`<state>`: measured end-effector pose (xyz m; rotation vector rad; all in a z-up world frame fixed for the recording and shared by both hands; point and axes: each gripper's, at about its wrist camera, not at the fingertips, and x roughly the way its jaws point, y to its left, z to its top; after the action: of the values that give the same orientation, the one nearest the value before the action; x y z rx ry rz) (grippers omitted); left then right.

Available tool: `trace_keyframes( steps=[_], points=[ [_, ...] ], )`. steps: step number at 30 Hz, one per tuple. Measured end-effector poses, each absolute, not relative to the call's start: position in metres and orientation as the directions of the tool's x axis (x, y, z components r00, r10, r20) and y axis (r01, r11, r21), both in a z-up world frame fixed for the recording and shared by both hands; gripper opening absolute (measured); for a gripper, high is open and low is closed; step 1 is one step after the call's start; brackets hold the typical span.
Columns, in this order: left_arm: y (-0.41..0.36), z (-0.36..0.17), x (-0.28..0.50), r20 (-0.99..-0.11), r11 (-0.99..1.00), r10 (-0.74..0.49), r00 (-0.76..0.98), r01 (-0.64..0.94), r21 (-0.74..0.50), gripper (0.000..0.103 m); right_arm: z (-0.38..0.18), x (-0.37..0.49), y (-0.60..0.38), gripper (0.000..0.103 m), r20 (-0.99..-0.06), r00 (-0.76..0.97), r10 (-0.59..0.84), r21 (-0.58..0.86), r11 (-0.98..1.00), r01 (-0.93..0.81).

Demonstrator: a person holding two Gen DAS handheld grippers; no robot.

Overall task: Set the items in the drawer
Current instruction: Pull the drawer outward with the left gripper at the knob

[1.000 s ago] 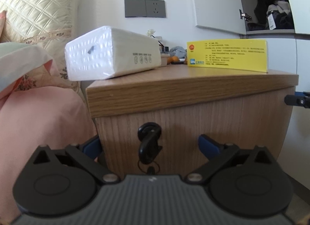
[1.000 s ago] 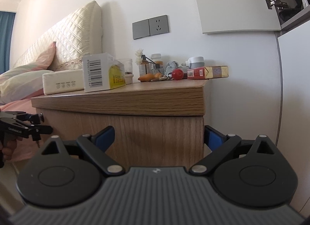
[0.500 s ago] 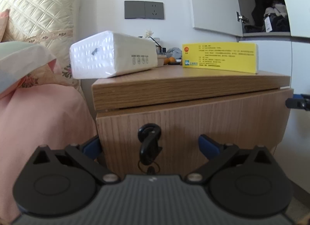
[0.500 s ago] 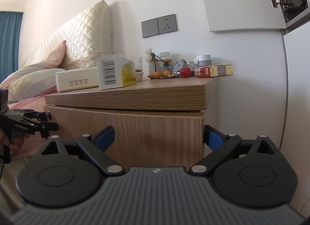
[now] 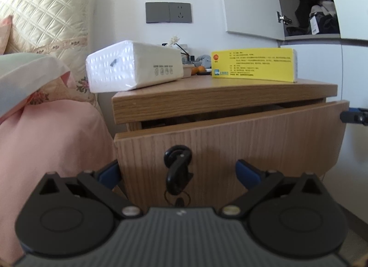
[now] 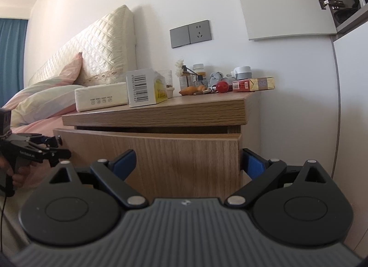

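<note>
One wood-grain drawer front [image 5: 230, 138] stands ajar under the bedside cabinet top [image 5: 218, 96], a dark gap above it; its black key handle [image 5: 177, 170] sits between the wide-spread fingers of the left gripper [image 5: 177, 172], which grip nothing; the right gripper [image 6: 187, 163], equally wide, brackets the drawer's right corner. White tissue pack [image 5: 133, 69] and yellow rectangular box [image 5: 253, 64] lie on top. Judging by the narrow gap, the drawer could be opening or closing; which one cannot be told.

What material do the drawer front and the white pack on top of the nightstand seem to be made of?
The drawer front looks like wood or wood-grain laminate, matte: straight vertical grain lines, no shine. The white pack seems to be soft tissue paper wrapped in thin glossy plastic film: bright glints and small dimples show on its end face.
</note>
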<state>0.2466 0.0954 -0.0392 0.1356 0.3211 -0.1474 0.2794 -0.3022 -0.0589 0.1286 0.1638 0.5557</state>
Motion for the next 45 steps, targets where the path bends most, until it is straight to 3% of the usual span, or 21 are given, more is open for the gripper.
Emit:
trace_keyframes(
  steps=[14,45],
  points=[
    [0.099,-0.043,0.250,-0.318,0.980,-0.139,0.938,0.176,0.088,0.103,-0.057,0.285,-0.290,0.101,-0.113,0.883,0.456,0.202,0.880,-0.429],
    [0.095,-0.039,0.207,-0.331,0.980,-0.144,0.933,0.180,0.081,0.102,-0.049,0.248,-0.304,0.102,-0.172,0.817,0.550,0.147,0.835,-0.531]
  ],
)
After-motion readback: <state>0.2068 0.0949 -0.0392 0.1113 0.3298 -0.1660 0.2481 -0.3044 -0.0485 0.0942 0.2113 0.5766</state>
